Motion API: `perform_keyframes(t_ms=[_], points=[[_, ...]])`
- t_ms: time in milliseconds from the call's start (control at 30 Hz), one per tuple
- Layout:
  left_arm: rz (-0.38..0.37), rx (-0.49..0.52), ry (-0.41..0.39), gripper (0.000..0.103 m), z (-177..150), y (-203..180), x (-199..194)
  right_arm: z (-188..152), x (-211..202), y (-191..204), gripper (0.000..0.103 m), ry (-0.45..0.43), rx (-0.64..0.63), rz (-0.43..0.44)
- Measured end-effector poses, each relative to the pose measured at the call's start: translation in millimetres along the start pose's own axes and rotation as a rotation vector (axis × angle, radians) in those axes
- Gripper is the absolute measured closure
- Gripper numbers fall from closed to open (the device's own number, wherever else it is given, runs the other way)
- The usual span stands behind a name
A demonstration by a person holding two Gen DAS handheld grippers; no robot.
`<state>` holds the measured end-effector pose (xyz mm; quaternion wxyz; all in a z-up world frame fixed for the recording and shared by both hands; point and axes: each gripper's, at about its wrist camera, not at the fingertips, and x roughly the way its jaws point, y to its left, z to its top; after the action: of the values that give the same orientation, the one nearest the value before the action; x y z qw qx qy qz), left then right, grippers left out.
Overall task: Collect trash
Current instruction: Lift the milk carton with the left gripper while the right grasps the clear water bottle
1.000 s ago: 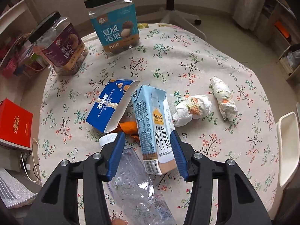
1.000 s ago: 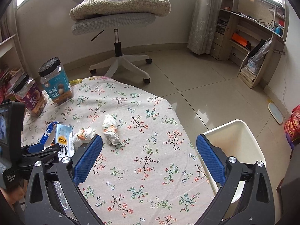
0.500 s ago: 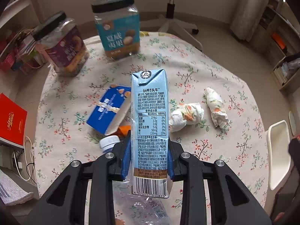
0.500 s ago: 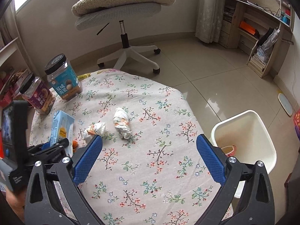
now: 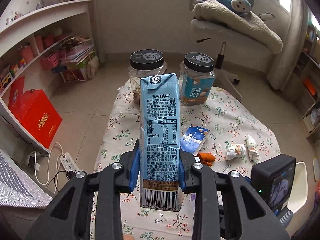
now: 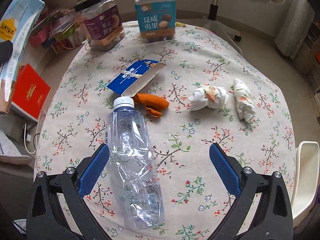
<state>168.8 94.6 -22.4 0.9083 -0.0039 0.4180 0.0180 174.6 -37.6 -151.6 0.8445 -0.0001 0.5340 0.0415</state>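
A pale blue milk carton (image 5: 159,140) stands upright in the air above the worktop (image 6: 200,140), clamped near its base. A crushed clear plastic bottle (image 6: 134,160) with a white cap lies on its side on the worktop. Just beyond the bottle's cap lie a flattened dark blue box (image 6: 136,78) and an orange scrap (image 6: 152,103), touching. Right of the scrap, well apart from the bottle, two crumpled white tissue wads (image 6: 208,98) (image 6: 244,100) lie near each other.
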Motion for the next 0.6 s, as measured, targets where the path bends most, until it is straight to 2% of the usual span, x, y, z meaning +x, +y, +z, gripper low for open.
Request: perform_keyframes(t_ms=[133,167,233,333,433,600], points=[[-0.006,0.000,0.016,0.072,-3,1,3,4,19,10,0.007,0.030,-0.004,0.037],[-0.008,0.001,0.015,0.072,-3,1,3,5,24,11,0.011,0.043,-0.001,0.054],[-0.007,0.009,0.010,0.072,-4,-2,2,6,32,10,0.045,0.082,0.009,0.115],[-0.010,0.011,0.008,0.072,-3,-3,2,3,24,6,0.044,0.073,0.026,0.135],[-0.015,0.009,-0.004,0.072,-2,-6,0,1,-4,-4,0.045,0.012,0.044,0.158],[-0.030,0.015,-0.042,0.072,0,-17,-10,-2,-52,-38,0.044,-0.117,0.087,0.096]])
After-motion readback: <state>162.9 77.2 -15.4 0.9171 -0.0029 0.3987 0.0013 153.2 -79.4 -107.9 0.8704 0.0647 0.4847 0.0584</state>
